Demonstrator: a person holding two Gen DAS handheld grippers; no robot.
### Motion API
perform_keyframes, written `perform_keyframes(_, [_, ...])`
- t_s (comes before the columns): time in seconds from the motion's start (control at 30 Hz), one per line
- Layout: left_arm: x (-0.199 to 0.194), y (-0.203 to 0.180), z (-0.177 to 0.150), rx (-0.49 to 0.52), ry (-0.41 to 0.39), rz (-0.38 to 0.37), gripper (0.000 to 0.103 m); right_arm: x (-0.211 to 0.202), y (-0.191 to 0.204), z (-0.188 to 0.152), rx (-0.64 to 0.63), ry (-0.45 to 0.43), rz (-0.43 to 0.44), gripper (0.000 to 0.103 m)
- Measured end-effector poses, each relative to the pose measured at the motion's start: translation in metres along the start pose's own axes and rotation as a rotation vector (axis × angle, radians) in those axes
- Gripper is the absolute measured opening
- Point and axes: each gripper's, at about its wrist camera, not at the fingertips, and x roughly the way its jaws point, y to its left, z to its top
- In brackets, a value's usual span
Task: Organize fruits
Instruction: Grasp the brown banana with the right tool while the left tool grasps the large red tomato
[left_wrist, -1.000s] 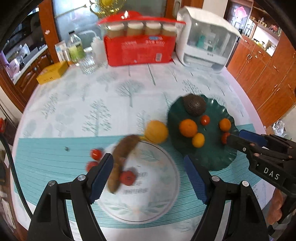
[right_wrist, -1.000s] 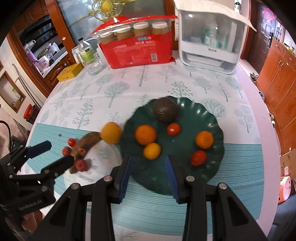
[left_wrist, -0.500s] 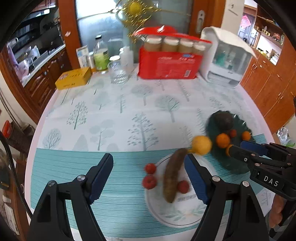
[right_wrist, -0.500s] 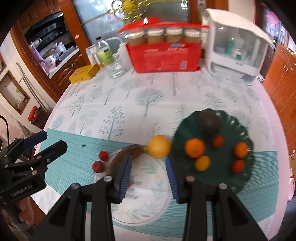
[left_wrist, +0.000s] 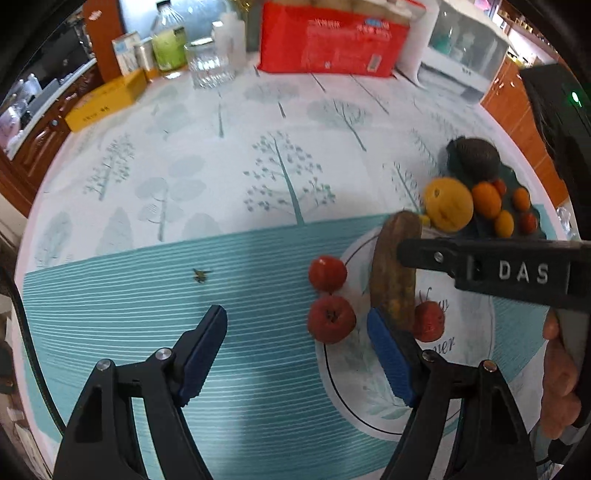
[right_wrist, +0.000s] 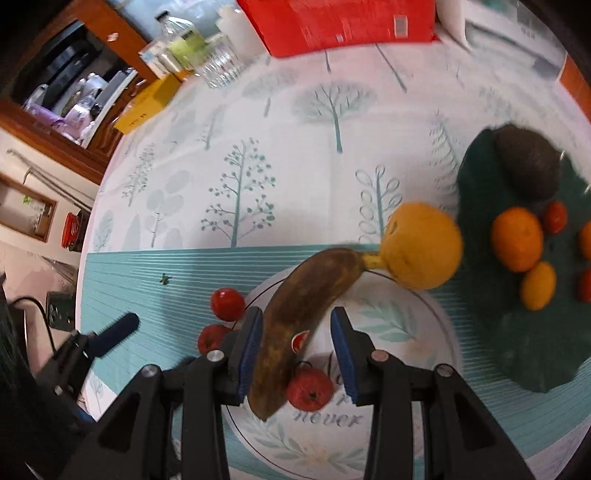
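Observation:
A brown overripe banana (right_wrist: 299, 314) lies on a white plate (right_wrist: 399, 417), with a small red fruit (right_wrist: 308, 389) beside it on the plate. Two more red fruits (left_wrist: 327, 273) (left_wrist: 330, 319) sit at the plate's left edge. A yellow-orange fruit (right_wrist: 421, 245) touches the banana's stem. A dark green plate (right_wrist: 535, 332) holds an avocado (right_wrist: 524, 162), oranges and small tomatoes. My right gripper (right_wrist: 295, 341) is open, its fingers on either side of the banana. My left gripper (left_wrist: 295, 347) is open and empty over the tablecloth, its right finger by the banana's end.
At the table's far edge stand a red carton (left_wrist: 328, 40), a glass (left_wrist: 210, 64), a bottle (left_wrist: 168, 40), a yellow box (left_wrist: 107, 99) and a white appliance (left_wrist: 461, 51). A small insect-like speck (left_wrist: 201, 275) lies on the teal cloth.
Both grippers have dropped lower and closer to the white plate. The right gripper now straddles the banana; the left has shifted left of the plate.

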Motion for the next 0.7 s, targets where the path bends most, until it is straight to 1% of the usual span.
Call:
perform_keyframes(0.1, [0.010,-0.002,0.001,0.012,0.010,-0.020,0.075,0.009,0.001,0.002,0.012,0.015,-0.004,0.039])
perform_keyframes(0.2, [0.018,-0.004,0.001,0.021,0.019,-0.028,0.073,0.015,0.001,0.002,0.023,0.021,-0.009,0.045])
perform_keyframes(0.27, [0.022,-0.005,0.002,0.018,0.031,-0.036,0.067,0.019,0.000,0.003,0.031,0.027,-0.010,0.047])
perform_keyframes(0.33, [0.025,-0.005,0.002,0.013,0.042,-0.044,0.065,0.022,-0.001,0.002,0.039,0.033,-0.005,0.049])
perform_keyframes(0.5, [0.031,-0.006,0.001,0.007,0.051,-0.046,0.063,0.026,0.002,0.002,0.036,0.032,-0.025,0.050])
perform_keyframes(0.6, [0.036,-0.007,0.000,0.000,0.058,-0.044,0.059,0.027,0.006,0.003,0.023,0.033,-0.048,0.051])
perform_keyframes(0.63, [0.037,-0.008,-0.001,-0.003,0.060,-0.048,0.055,0.027,0.007,0.003,0.018,0.032,-0.057,0.051])
perform_keyframes(0.7, [0.036,-0.010,-0.002,0.001,0.048,-0.041,0.043,0.026,0.008,0.002,0.017,0.025,-0.070,0.049])
